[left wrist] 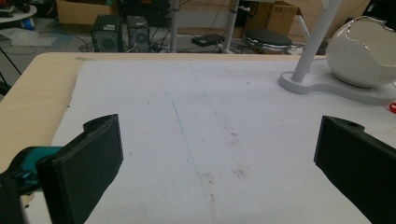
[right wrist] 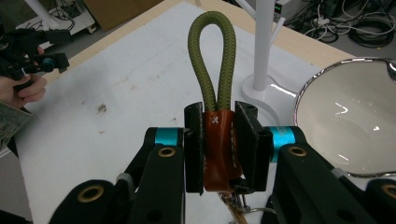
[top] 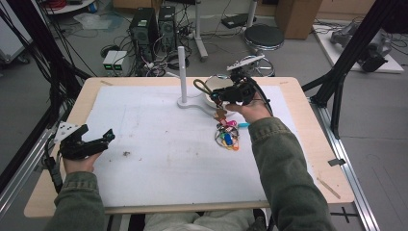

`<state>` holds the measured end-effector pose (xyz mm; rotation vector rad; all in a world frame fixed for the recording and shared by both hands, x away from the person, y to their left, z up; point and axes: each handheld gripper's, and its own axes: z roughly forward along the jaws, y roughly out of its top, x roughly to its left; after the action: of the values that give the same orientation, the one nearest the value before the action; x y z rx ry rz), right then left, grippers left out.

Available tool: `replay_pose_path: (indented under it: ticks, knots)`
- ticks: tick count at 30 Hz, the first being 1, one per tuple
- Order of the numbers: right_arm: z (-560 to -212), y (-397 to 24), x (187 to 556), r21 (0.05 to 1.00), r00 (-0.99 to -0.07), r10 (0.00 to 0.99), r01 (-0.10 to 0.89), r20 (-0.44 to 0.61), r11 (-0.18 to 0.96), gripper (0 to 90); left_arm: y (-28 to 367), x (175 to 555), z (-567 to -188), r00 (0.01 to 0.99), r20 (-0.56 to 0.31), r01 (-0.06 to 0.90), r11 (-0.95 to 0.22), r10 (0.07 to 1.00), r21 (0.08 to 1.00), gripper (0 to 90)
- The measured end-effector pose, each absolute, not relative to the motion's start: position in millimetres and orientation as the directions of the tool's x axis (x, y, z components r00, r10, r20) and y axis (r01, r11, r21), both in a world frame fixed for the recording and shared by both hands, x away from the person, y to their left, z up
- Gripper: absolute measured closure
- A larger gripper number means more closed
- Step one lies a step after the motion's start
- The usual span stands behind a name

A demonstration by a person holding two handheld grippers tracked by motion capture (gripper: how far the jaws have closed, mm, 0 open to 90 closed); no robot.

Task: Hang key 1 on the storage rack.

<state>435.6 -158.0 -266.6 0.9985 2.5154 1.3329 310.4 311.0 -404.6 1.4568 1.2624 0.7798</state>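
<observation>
Keychain (right wrist: 218, 140): we see an olive rope loop stitched into a brown leather tab, with a metal ring below.
Place: lifted over the counter (top: 144, 144), near the white stand (right wrist: 261, 60).
Right gripper (right wrist: 219, 144): we find it clamped on the leather tab.
Left gripper (left wrist: 215, 158): jaws wide apart, holding nothing.

1. The surface (top: 53, 192) is pale wood, covered by a white mat (top: 159, 144) marked with small brown stains and a faint blue line.
2. The right claw (right wrist: 219, 140) is black with turquoise bands and brass-coloured rivets.
3. The keychain (right wrist: 217, 140) in it has an olive-green rope loop and a reddish-brown leather tab with white stitching.
4. A cluster of tags (top: 227, 137) lies on the mat in pink, blue, green and orange.
5. The stand (top: 183, 77) is white; the bowl (right wrist: 355, 121) is white inside with a shiny silver rim.
6. The left claw (top: 98, 139) is black with a turquoise part.
7. The person's sleeves (top: 288, 168) are olive green.
</observation>
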Motion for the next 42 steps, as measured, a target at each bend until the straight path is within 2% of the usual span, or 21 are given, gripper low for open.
replay_pose_path:
  ticks: [25,42]
  knots:
    - [-248,-113,476,0.757,-0.767,0.623,0.496,0.152,0.426,73.7,311,311,-404,0.257,-0.158,0.302,0.077,0.953,0.95,1.7]
    - [-259,-104,495,0.758,-0.749,0.644,0.508,0.155,0.409,73.7,312,311,-405,0.254,-0.163,0.303,0.082,0.953,0.949,1.7]
